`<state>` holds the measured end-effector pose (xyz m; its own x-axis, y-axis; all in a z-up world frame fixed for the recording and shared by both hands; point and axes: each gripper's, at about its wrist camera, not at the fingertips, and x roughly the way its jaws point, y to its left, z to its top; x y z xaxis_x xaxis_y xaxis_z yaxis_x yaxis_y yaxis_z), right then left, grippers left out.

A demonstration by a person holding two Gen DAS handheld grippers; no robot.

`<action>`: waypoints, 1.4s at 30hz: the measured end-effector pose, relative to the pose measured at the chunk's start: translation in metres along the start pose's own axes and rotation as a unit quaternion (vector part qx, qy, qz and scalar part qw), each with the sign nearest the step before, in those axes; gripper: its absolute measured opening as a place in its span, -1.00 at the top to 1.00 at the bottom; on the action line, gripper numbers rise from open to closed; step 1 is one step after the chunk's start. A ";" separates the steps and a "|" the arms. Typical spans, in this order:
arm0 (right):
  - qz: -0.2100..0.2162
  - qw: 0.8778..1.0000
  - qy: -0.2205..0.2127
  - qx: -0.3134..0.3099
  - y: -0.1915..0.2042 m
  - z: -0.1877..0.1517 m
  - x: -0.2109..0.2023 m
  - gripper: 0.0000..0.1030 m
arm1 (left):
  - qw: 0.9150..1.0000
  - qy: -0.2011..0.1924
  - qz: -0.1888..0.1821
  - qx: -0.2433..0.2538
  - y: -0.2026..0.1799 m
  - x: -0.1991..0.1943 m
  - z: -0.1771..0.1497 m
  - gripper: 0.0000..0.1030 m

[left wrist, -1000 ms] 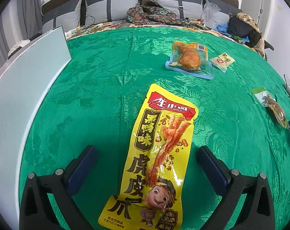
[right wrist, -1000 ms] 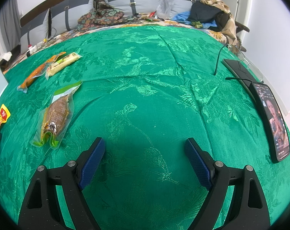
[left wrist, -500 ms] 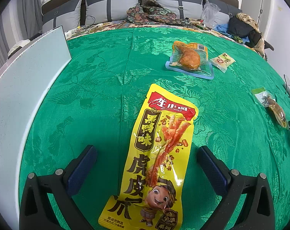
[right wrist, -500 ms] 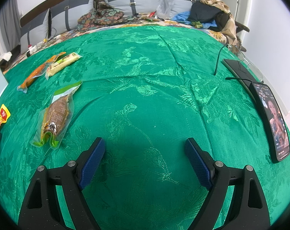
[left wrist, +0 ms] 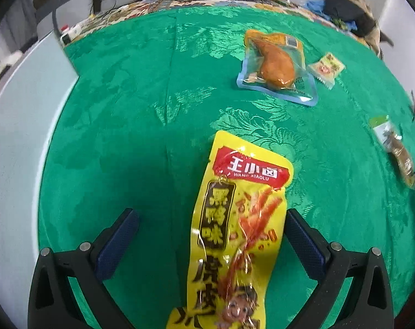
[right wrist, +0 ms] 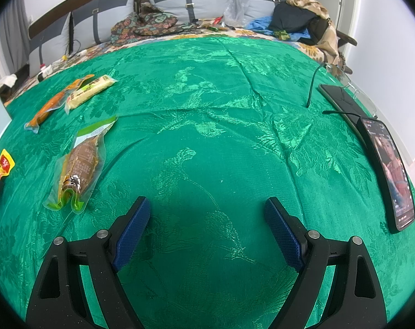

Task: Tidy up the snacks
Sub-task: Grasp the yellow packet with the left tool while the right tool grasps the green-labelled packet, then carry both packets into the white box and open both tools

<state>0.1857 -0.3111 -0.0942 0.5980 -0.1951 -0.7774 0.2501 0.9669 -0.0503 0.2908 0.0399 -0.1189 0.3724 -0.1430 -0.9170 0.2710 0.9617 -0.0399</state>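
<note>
Through the left wrist view we see the left tongs (left wrist: 212,235) spread wide and angled steeply down over the green brocade bedspread (left wrist: 141,115), with the long yellow foil snack packet printed in red and black (left wrist: 234,233) lying lengthwise between the blue pads; the packet sits just beside the right pad (left wrist: 303,244), and we cannot tell whether they touch. Only this view shows the pale flat panel (left wrist: 18,142) along the bed's left edge. Farther toward the head of the bed lies a clear-edged pouch holding a browned drumstick (left wrist: 276,65), with a small pale yellow sachet (left wrist: 326,67) just beside it.

The right wrist view alone shows the two dark phones (right wrist: 388,170) by the bed's right edge. There our right tongs (right wrist: 207,233) hang released over bare bedspread, tilted down, gripping nothing. A green-topped clear pouch with a brown snack (right wrist: 79,164) lies to their left, and a corner of the yellow packet (right wrist: 4,164) shows at the left edge.
</note>
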 end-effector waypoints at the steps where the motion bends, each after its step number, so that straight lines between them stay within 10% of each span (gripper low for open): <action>1: 0.000 1.000 0.000 0.000 0.000 0.000 0.000 -0.71 | 1.000 -0.001 -0.001 0.002 -0.002 0.000 0.000 -0.99; 7: 0.002 1.000 0.000 0.001 0.000 0.000 0.001 -0.73 | 0.999 -0.027 -0.014 0.021 -0.010 -0.024 -0.029 -0.02; 13: 0.097 0.992 0.000 0.081 -0.008 0.018 -0.021 -0.69 | 0.997 -0.039 -0.050 -0.033 0.009 -0.044 -0.057 0.14; 17: 0.173 0.983 0.059 -0.002 0.059 0.052 -0.011 -0.69 | 0.993 -0.049 -0.072 -0.076 0.020 -0.051 -0.067 0.18; 20: 0.134 0.981 0.118 -0.071 0.099 0.057 0.018 -0.63 | 0.990 -0.057 -0.080 -0.099 0.029 -0.058 -0.075 0.19; 21: 0.113 0.982 0.129 -0.079 0.105 0.057 0.025 -0.16 | 0.989 -0.061 -0.085 -0.108 0.033 -0.062 -0.079 0.20; 23: 0.106 0.984 0.139 -0.048 0.101 0.056 0.027 0.03 | 0.984 -0.074 -0.104 -0.122 0.039 -0.072 -0.088 0.20; 29: 0.179 0.973 0.138 0.036 0.081 0.041 -0.003 0.05 | 0.977 -0.096 -0.132 -0.141 0.048 -0.095 -0.099 0.20; 42: 0.317 0.944 0.084 -0.018 0.190 0.050 -0.100 0.04 | 0.918 -0.222 -0.205 -0.258 0.132 -0.226 -0.127 0.20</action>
<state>0.2114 -0.1164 0.0056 0.4886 0.4518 -0.7464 -0.1453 0.8857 0.4410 0.1301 0.2291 0.0323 0.6885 -0.4884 -0.5362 0.0552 0.7724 -0.6327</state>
